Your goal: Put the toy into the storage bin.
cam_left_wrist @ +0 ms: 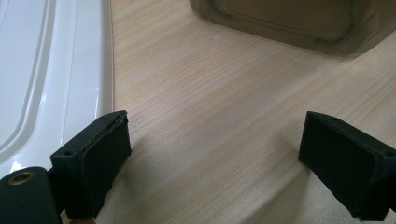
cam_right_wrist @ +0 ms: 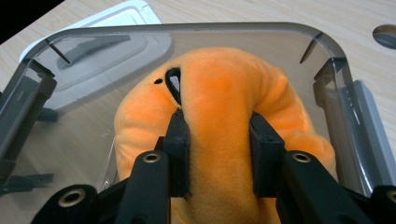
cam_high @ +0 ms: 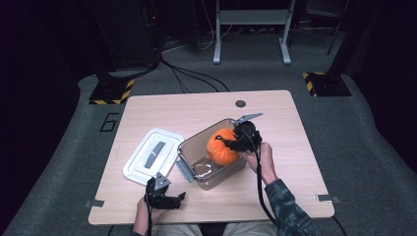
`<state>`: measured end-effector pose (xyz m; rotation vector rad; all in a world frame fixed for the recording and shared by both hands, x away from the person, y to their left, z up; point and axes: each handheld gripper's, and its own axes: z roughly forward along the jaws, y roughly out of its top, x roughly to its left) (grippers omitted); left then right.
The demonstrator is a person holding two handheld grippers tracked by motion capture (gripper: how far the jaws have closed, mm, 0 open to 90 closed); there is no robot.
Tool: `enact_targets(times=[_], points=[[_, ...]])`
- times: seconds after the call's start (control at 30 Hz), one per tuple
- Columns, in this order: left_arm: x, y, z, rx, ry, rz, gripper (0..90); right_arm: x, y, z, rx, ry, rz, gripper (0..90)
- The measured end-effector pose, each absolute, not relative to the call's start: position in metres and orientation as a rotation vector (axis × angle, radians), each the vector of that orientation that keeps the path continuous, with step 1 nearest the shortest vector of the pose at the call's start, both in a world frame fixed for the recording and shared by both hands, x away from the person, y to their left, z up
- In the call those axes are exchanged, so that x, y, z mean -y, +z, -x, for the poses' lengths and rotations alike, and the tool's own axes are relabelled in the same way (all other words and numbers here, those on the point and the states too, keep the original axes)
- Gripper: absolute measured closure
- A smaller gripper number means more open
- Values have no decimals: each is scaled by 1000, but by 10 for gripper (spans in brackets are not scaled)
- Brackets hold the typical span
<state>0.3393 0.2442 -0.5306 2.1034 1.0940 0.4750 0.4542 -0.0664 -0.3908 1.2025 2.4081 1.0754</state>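
The right tool (cam_high: 239,141) pinched a fold of the orange plush pumpkin (cam_high: 221,146) between its two black jaws, holding the toy at the open top of the clear plastic container (cam_high: 193,143). In the right gripper view the jaws pressed into the soft pile of the pumpkin (cam_right_wrist: 224,116) from either side, the toy bulging around them, with the container's rim (cam_right_wrist: 187,27) curving behind it.

Risks, as judged from this position: the grip took only a ridge of yielding fabric, so the plush could slip free if it dragged against the container wall. The container itself looked light and was held by nothing, so a sideways pull might shift or tip it on the worktop (cam_high: 275,113).

The left tool (cam_high: 167,199) rested low near the front edge of the worktop, jaws spread wide and empty. Its own view showed bare wood between the jaws, the white lid (cam_left_wrist: 51,70) just beside the left jaw and a corner of the container (cam_left_wrist: 299,23) farther ahead. In the high view the lid (cam_high: 152,155) lay flat on the worktop, just left of the container.

The pumpkin sat directly within the right tool's jaws and well apart from the left tool.
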Motion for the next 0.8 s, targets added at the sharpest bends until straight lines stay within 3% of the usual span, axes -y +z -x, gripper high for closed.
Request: enact_targets(times=[0.5, 0.8], points=[[-244, -531, -339, -1098, 475, -2101, 86, 63, -403, -464, -2473, 998, -1260, 609], [-244, -531, -339, -1094, 475, -2103, 86, 60, -409, -469, -2499, 936, -1302, 503]])
